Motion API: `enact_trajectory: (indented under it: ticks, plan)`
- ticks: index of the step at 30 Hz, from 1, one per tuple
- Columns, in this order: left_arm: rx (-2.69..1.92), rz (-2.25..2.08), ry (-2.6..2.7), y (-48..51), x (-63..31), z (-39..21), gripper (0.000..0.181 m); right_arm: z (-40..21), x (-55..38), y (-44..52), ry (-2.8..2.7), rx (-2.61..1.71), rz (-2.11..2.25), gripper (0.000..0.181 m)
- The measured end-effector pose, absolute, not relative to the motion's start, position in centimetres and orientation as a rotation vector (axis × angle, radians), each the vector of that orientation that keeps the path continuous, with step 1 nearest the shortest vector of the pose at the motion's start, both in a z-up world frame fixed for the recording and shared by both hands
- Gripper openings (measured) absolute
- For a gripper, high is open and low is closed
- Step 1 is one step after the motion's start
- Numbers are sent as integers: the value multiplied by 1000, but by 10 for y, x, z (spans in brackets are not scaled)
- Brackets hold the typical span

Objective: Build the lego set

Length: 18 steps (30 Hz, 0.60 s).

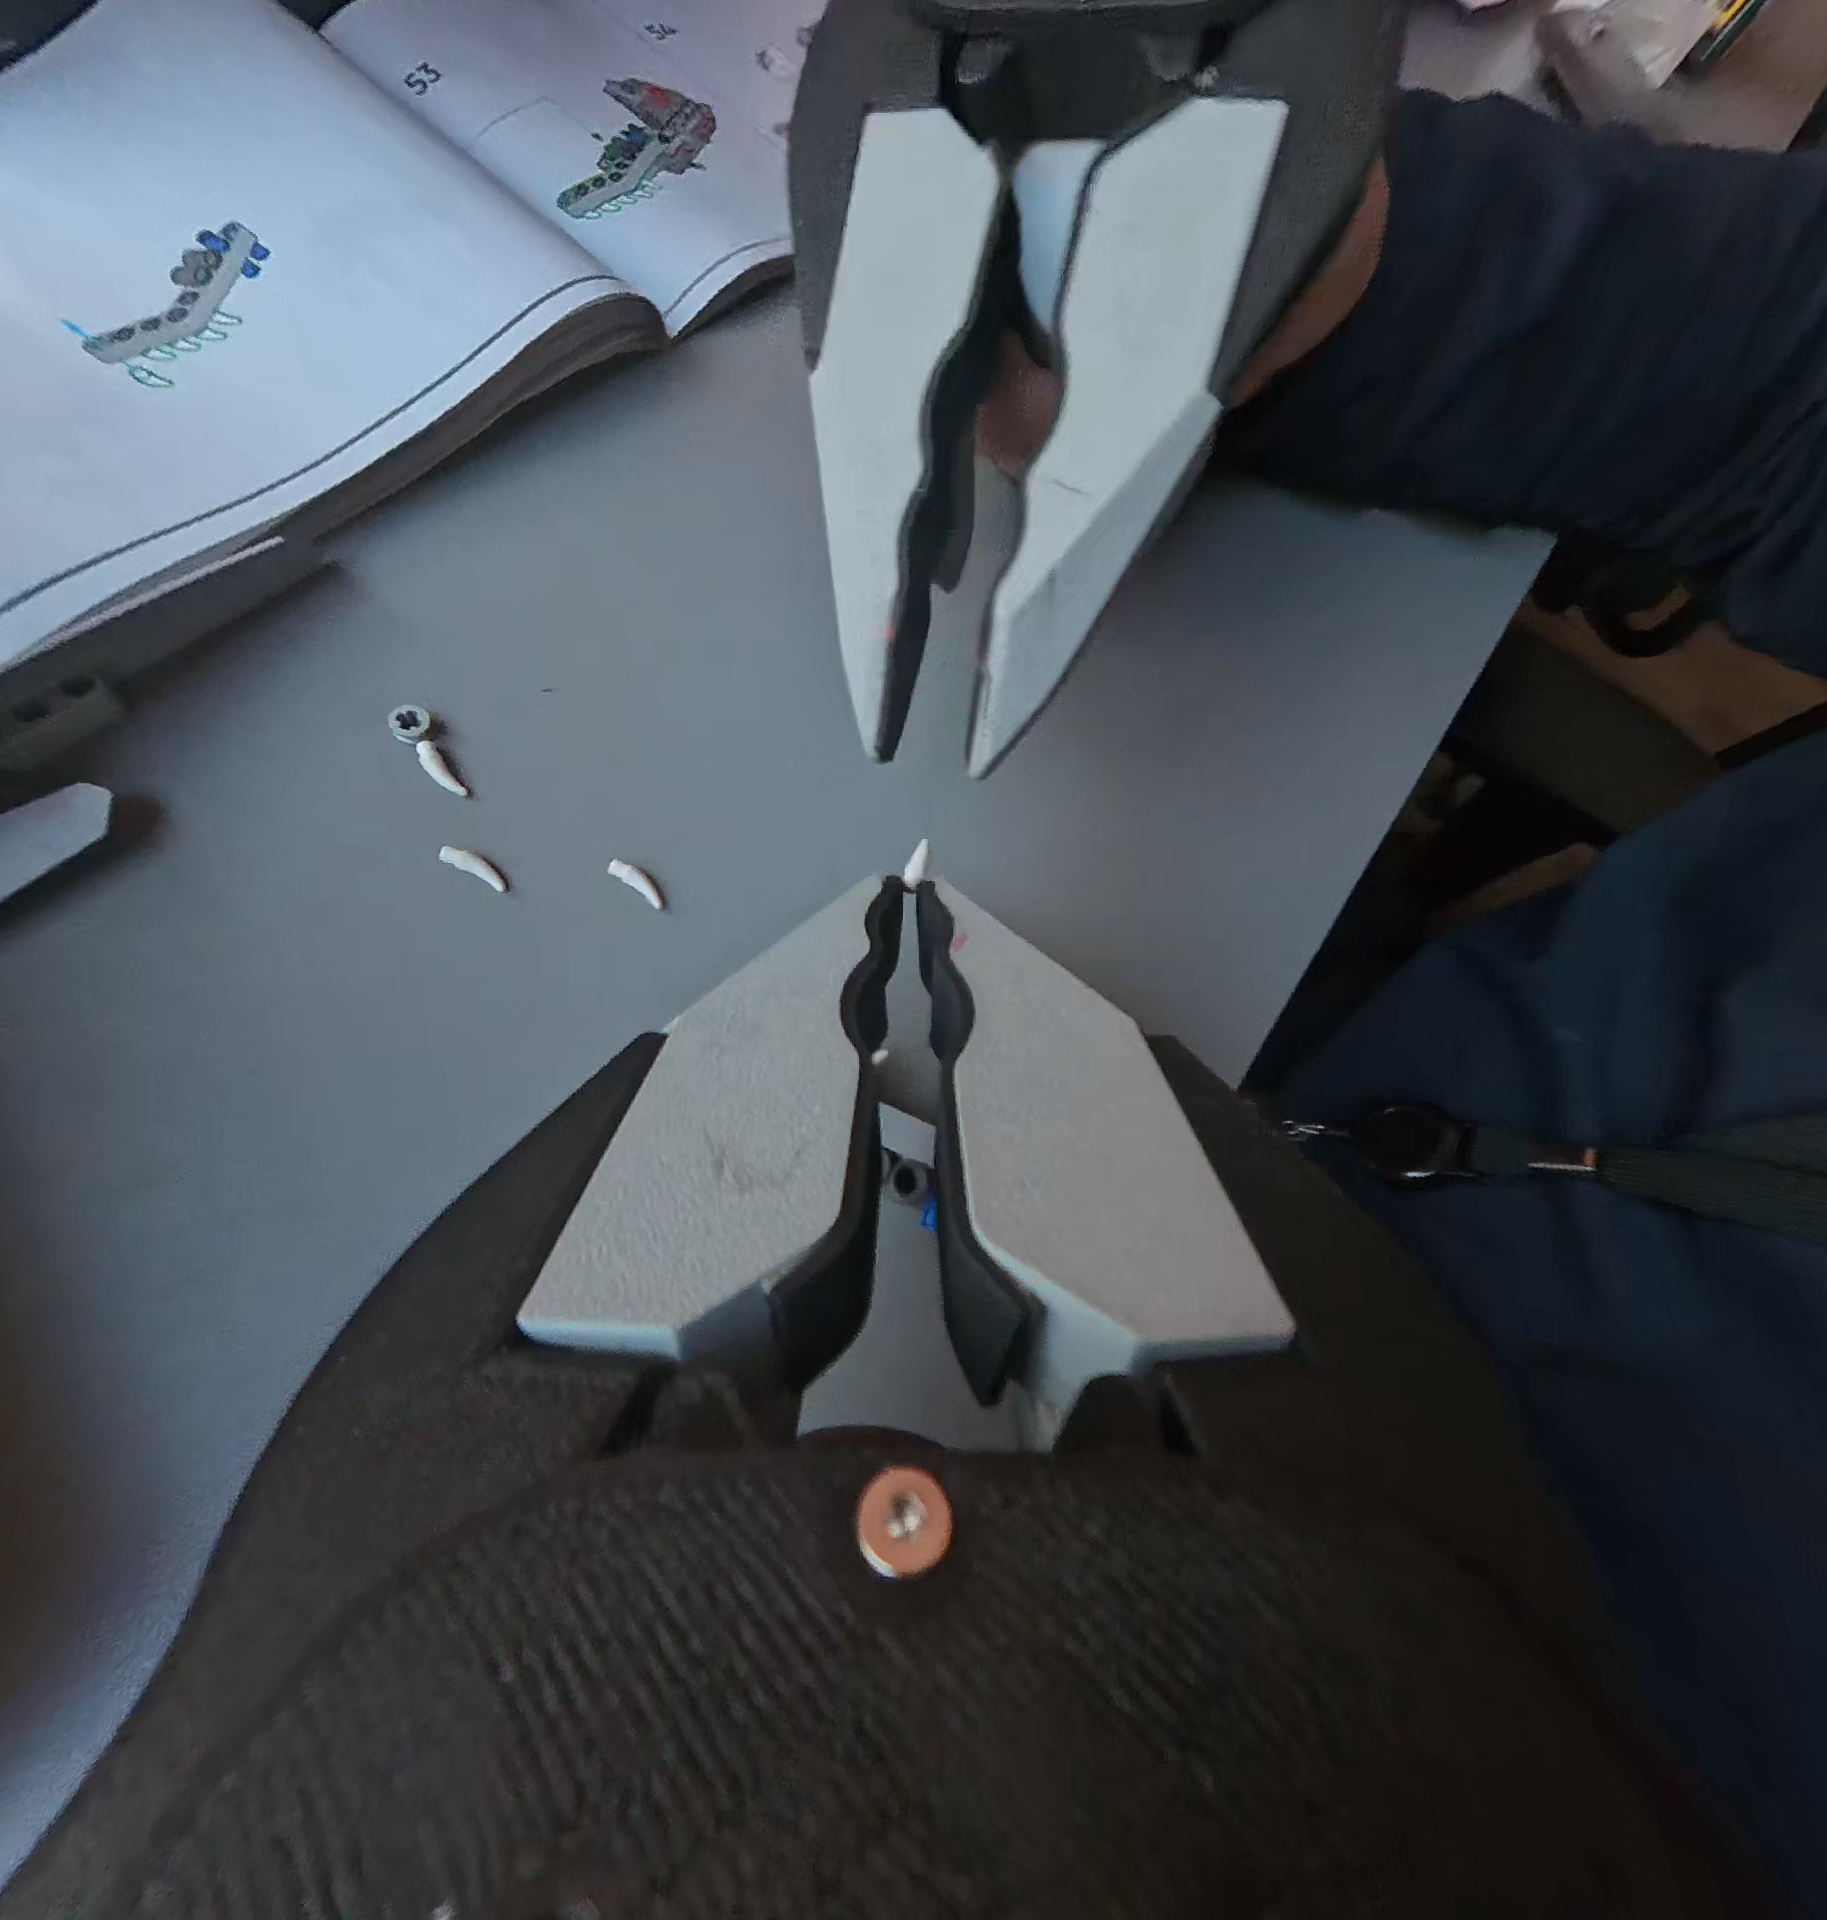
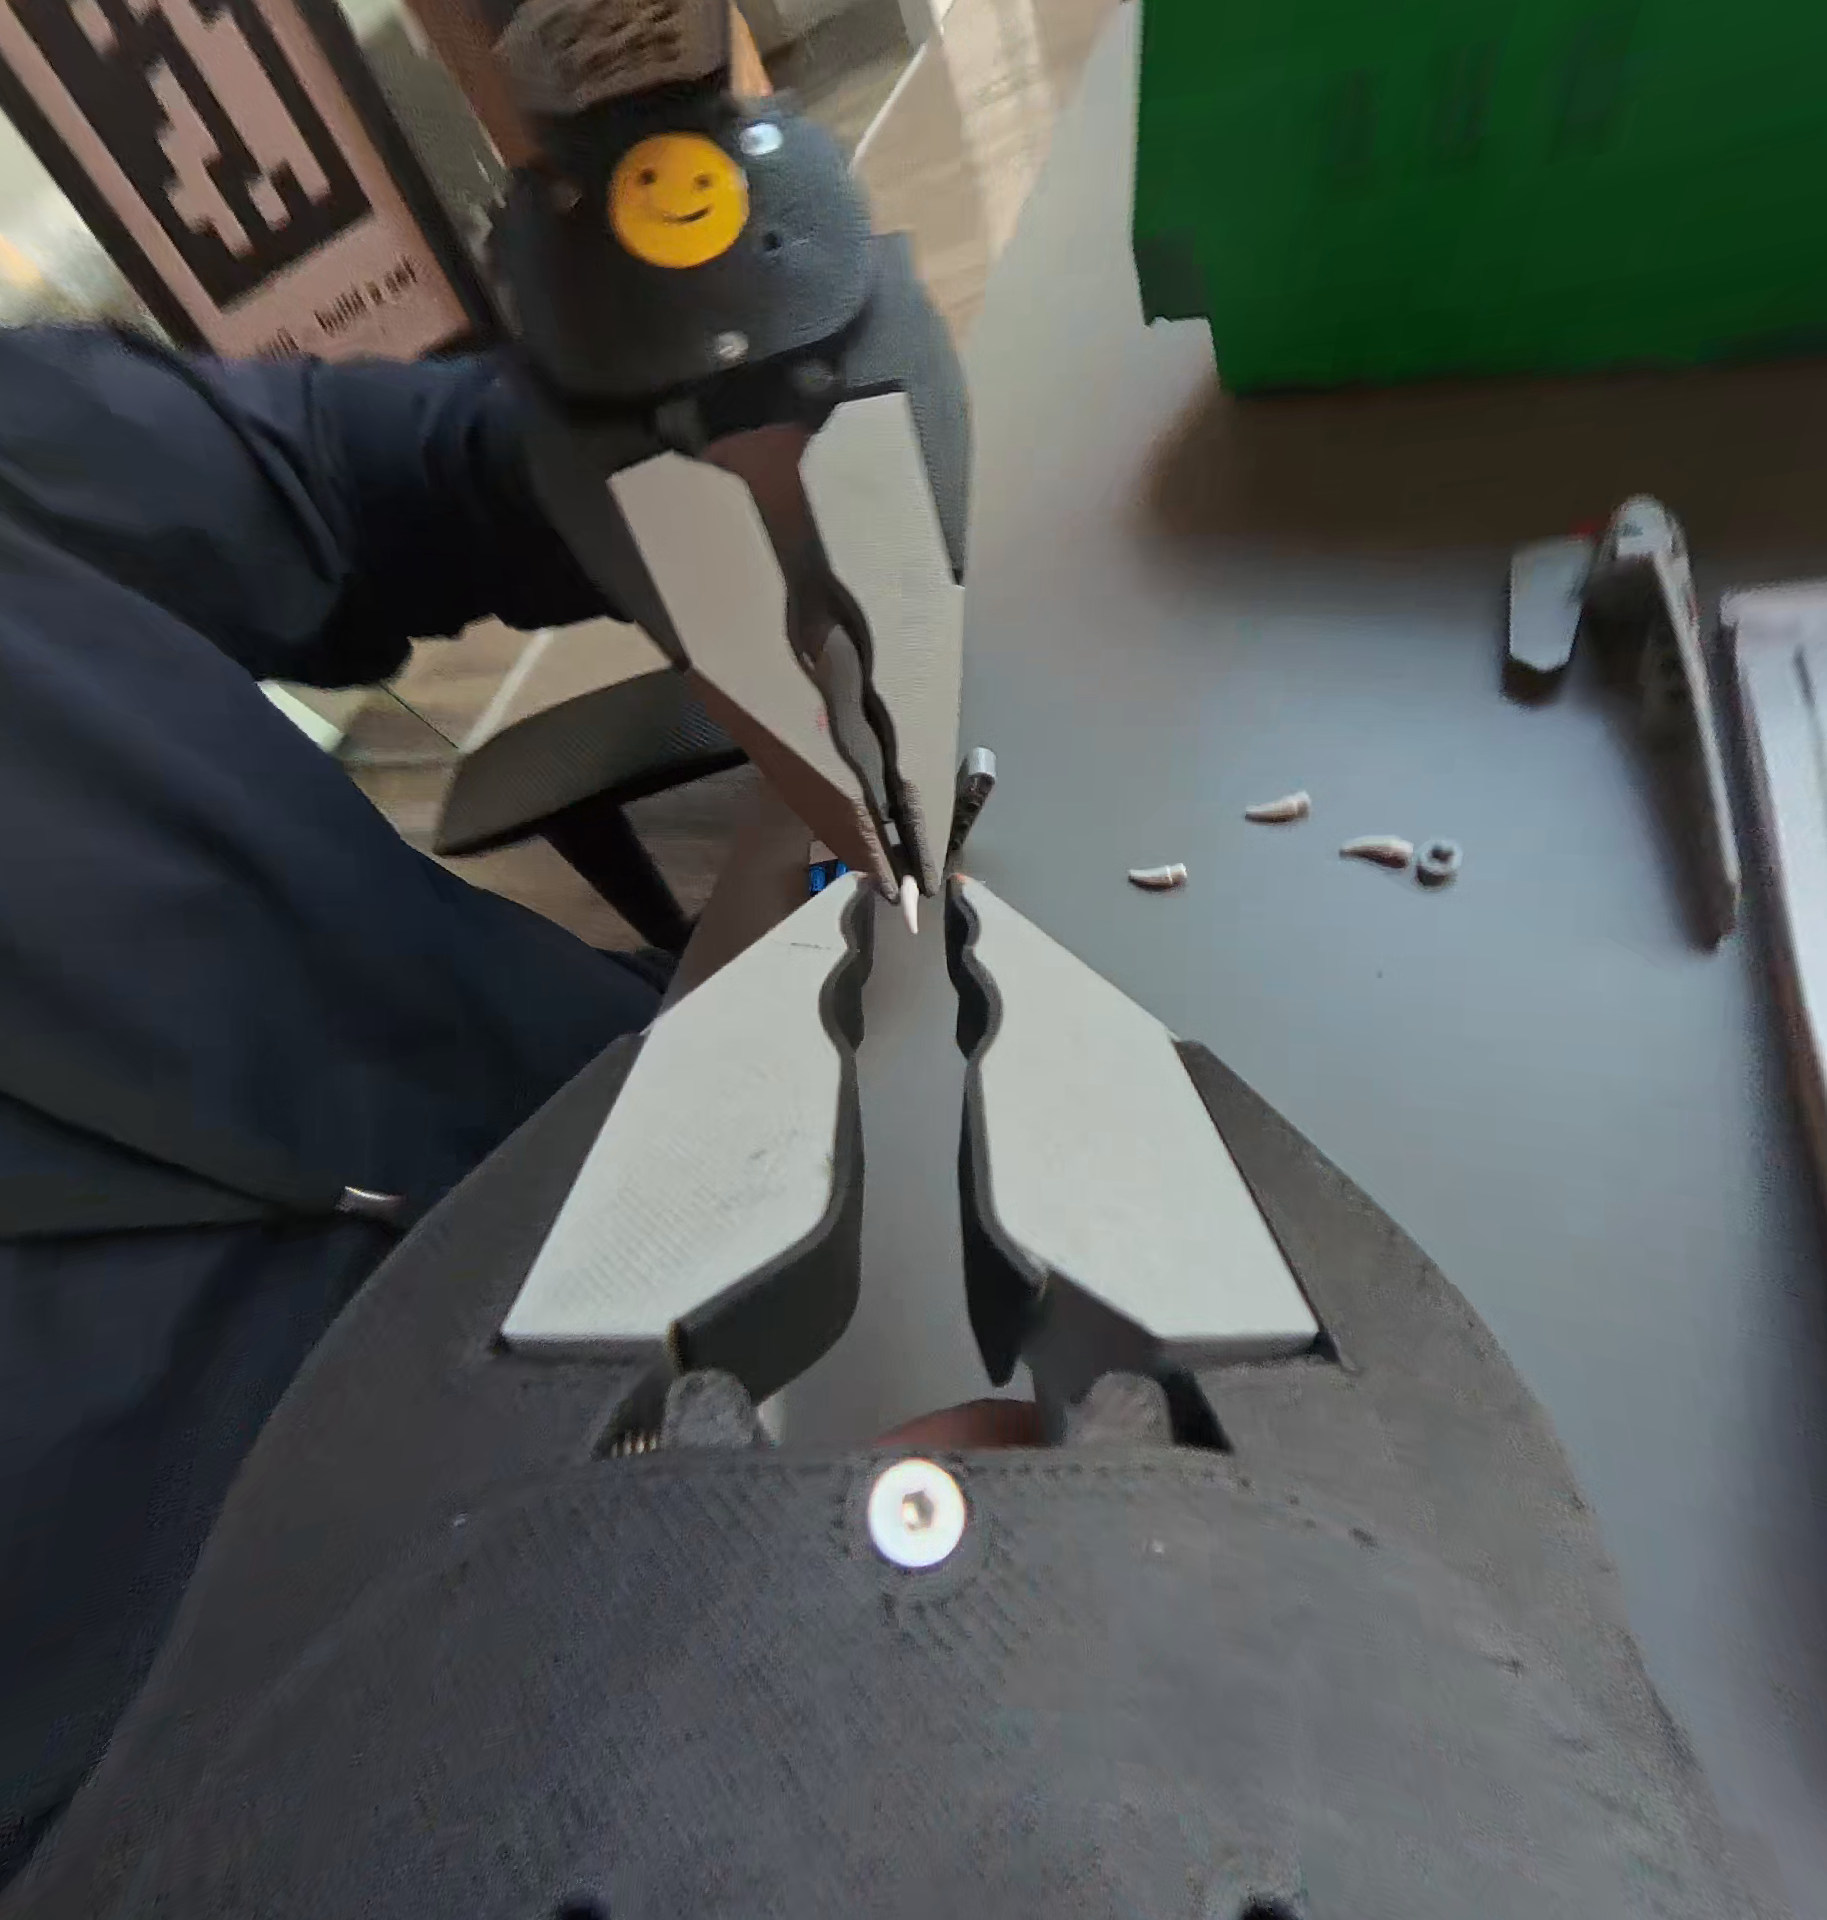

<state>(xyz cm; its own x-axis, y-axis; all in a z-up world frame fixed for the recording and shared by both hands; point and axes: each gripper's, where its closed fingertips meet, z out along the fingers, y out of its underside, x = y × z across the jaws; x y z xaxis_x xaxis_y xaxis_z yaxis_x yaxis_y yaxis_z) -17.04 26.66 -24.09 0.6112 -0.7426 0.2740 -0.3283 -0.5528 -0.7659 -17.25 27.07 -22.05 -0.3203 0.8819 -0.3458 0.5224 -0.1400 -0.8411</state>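
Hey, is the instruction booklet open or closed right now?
Open. The booklet lies spread flat on the table, two facing pages showing build diagrams, the spine fold visible between them.

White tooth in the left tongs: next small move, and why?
Probably ease the right tongs forward and close on the white tooth. The left tongs pinch only its base, the tip pokes out toward the right tongs, which stand open and are lined up with it.

Four white tooth pieces: one (image 1: pixel 918 858) pinched, three loose on the table (image 1: pixel 443 767) (image 1: pixel 473 865) (image 1: pixel 637 883). One small grey bush (image 1: pixel 409 722). One open instruction booklet (image 1: pixel 265 312). Two grippers (image 1: pixel 906 883) (image 1: pixel 924 764). One green box (image 2: pixel 1511 177).
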Motion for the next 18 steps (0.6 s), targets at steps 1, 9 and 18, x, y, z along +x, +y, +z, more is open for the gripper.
enact_trajectory:
  ticks: [1, 9, 18]
  plan:
    - [-2152, -825, 818, 266, -170, -239, 0, -221, -173, 268, -1815, -1521, 1381, 10]
    - [-2098, -1051, 719, 262, -165, -227, 0, -219, -175, 264, -1840, -1383, 1226, 1]
    - [-2089, -1078, 696, 264, -165, -226, 0, -223, -173, 261, -1866, -1376, 1228, 3]
